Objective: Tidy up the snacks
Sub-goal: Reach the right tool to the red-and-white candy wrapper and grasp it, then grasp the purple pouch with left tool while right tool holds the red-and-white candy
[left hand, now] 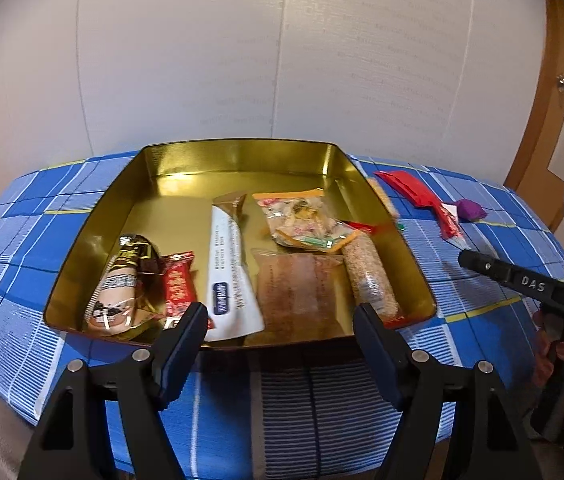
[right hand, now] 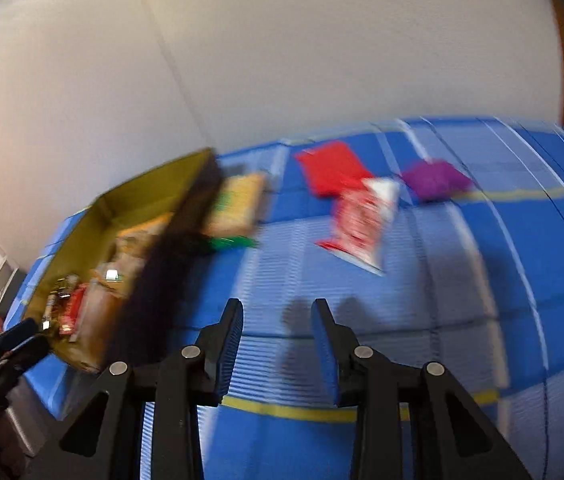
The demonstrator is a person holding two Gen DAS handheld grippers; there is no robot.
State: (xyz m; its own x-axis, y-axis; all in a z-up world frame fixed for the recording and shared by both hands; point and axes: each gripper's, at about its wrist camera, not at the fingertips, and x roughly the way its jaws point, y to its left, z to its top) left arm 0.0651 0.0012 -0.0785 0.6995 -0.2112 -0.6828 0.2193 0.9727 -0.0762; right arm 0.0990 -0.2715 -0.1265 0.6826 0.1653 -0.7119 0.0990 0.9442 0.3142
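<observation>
Several wrapped snacks are lying in the shiny gold rectangular metal tin (left hand: pixel 81 236) on the blue plaid tablecloth (left hand: pixel 21 320) by a pale wall (left hand: pixel 201 60). Left gripper (left hand: pixel 279 336) is hovering wide apart and empty; right gripper (right hand: pixel 277 344) is gaping narrowly, empty, facing a crinkly red-and-white packet (right hand: pixel 362 220).

Tin's contents (right hand: pixel 93 304) blurred, red packet (right hand: pixel 362 224) smeared — unreadable
</observation>
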